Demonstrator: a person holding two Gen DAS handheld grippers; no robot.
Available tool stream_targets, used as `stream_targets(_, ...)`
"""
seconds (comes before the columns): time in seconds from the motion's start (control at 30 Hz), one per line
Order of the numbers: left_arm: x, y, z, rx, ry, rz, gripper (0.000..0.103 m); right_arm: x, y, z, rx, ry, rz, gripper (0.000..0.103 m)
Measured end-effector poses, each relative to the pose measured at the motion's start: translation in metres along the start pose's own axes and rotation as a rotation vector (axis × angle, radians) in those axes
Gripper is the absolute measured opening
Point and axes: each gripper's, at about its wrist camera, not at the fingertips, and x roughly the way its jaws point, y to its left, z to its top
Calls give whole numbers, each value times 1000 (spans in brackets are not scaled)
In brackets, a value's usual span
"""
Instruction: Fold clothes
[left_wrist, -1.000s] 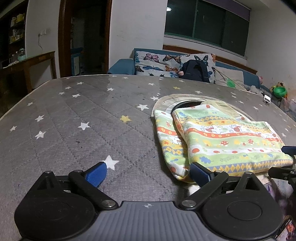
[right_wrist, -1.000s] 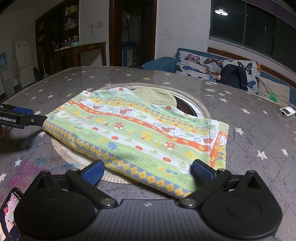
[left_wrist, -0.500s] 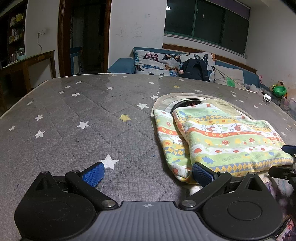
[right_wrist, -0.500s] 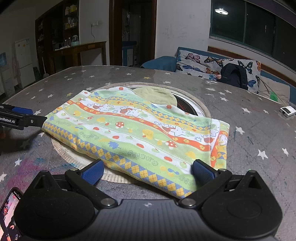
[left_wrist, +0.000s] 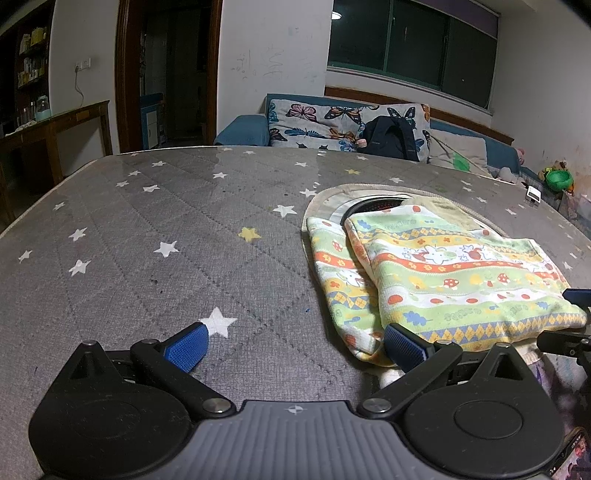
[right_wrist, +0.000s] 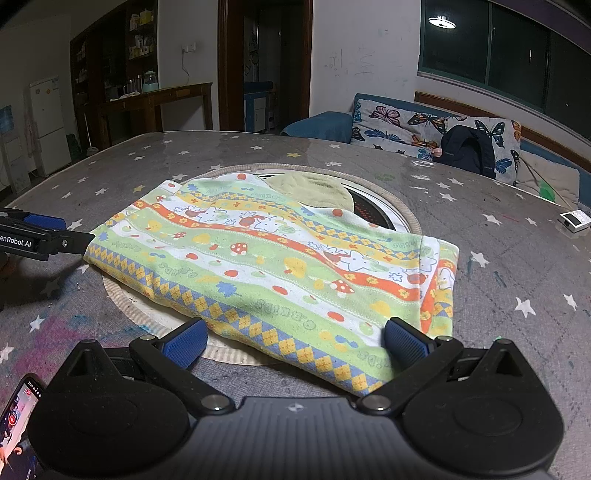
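A folded patterned cloth (left_wrist: 436, 280) in green, orange and white stripes lies on the grey star-print table (left_wrist: 166, 229). It also shows in the right wrist view (right_wrist: 266, 258), over a round mat and a pale green cloth (right_wrist: 314, 188). My left gripper (left_wrist: 291, 345) is open and empty, low over the table at the cloth's left corner; its right fingertip (left_wrist: 400, 345) is at the cloth's edge. My right gripper (right_wrist: 291, 341) is open and empty, with the cloth's near edge between its fingers. The left gripper's fingers (right_wrist: 48, 236) show at the cloth's left corner in the right wrist view.
A round beige mat (right_wrist: 402, 218) with a dark centre lies under the cloth. A small white device (right_wrist: 574, 220) sits at the table's right. A sofa with butterfly cushions (left_wrist: 332, 122) and a dark backpack (left_wrist: 391, 136) stand behind the table. A phone (right_wrist: 16, 410) shows at lower left.
Both grippers have drawn back slightly from the cloth, which looks a little farther away. Both stay open. The cloth has not moved.
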Motion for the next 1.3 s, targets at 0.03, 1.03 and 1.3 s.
stream_targets(0.03,1,-1,0,0,0,0,103,0,0,0,0,0,0,103)
stream_targets(1.03,-3,-11,-1,4,-1,4,103,0,0,0,0,-1,-3,103)
stream_targets(1.3,-2,-12,-1,3,-1,3,103,0,2,0,-1,0,-4,103)
